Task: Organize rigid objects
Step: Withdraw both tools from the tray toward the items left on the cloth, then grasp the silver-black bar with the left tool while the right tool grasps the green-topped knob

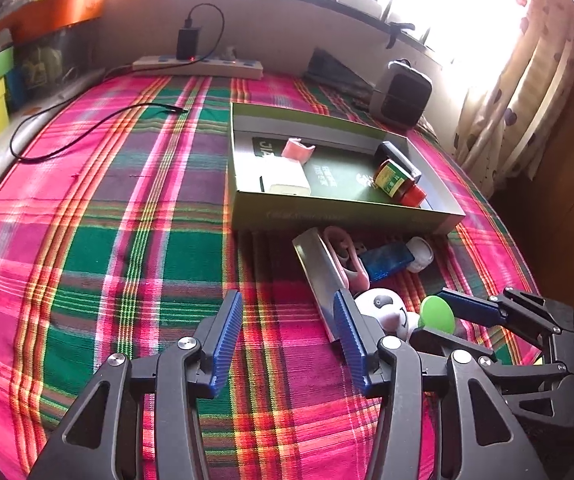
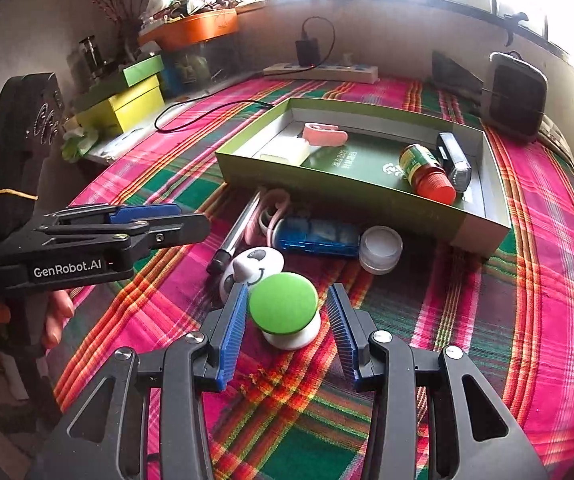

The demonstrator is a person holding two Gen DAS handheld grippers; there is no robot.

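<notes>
Two grippers are being held low over a plaid cloth [image 2: 527, 280], and every place below is being given against the shallow green box [image 2: 343, 194] lying on that cloth. The box is being occupied by a white charger block [image 2: 287, 152] and a pink clip [image 2: 323, 134] at its far left end, and by a red-capped bottle [image 2: 427, 172] and a black-and-silver device [image 2: 453, 160] lying side by side at its right end.

Just in front of the box's near wall, loose things are being left in a cluster on the cloth: a silver flat bar [image 1: 319, 276] lying slantwise, pink scissors [image 2: 267, 216] touching it, a blue case [image 2: 319, 236] beside those, and a small clear-lidded jar [image 2: 381, 248] nearest the wall's right part. Nearer the cameras than these, a white panda-faced toy [image 2: 253, 266] is being touched by a green-topped white knob [image 2: 285, 308].

The right gripper [image 2: 287, 320] is being held around that knob, its blue fingers [image 2: 233, 328] standing apart on either side; whether the pads are pressing on it cannot be told. The left gripper [image 1: 289, 340] is being held to the left of the cluster, well in front of the box, with its fingers [image 1: 227, 340] spread wide over bare cloth and nothing between them.
</notes>
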